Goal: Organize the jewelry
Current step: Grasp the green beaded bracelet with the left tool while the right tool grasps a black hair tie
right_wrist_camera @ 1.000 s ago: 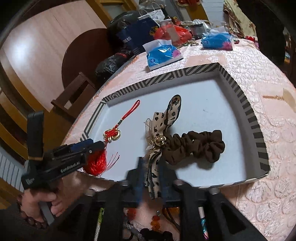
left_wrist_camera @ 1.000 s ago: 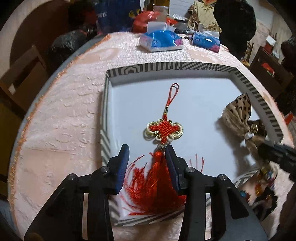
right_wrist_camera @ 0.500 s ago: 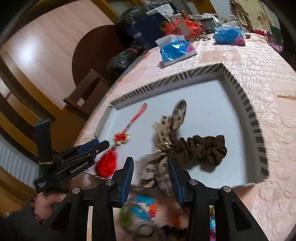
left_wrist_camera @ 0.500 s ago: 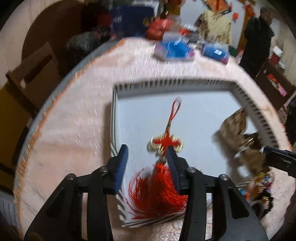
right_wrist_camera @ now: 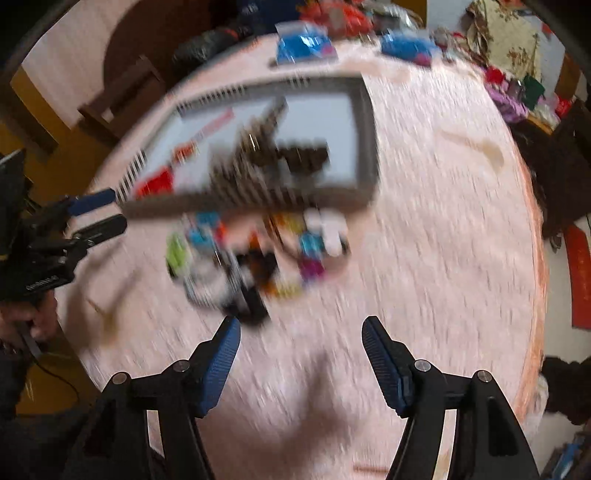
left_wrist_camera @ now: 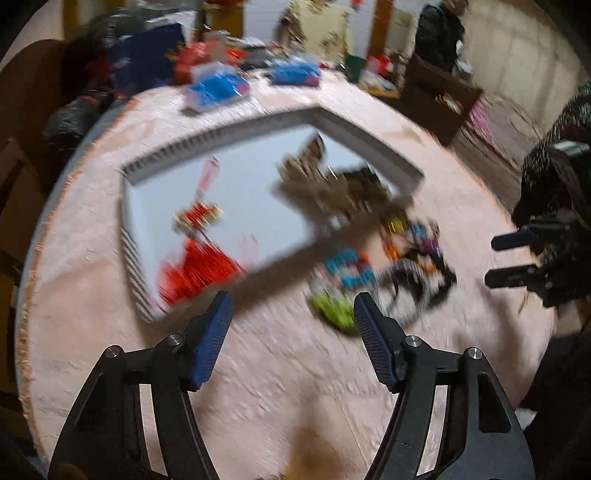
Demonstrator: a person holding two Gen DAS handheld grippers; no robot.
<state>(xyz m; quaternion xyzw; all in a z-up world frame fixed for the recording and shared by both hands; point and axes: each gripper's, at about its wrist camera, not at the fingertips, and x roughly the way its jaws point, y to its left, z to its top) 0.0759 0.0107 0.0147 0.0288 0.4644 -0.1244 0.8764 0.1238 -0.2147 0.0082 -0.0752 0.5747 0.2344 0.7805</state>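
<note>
Both views are motion-blurred. A striped-rim tray on the pink tablecloth holds a red knot tassel, a leopard bow and a brown scrunchie. A pile of colourful jewelry lies on the cloth in front of the tray. My left gripper is open and empty, pulled back from the tray. My right gripper is open and empty, just short of the pile.
Blue tissue packs and bags sit at the table's far edge. A wooden chair stands beyond the table. The round table's edge curves on the right. A person stands in the background.
Both grippers have opened wide and pulled back from the tray. The right one has let go of the leopard bow, which now lies in the tray. The jewelry pile has come into view.
</note>
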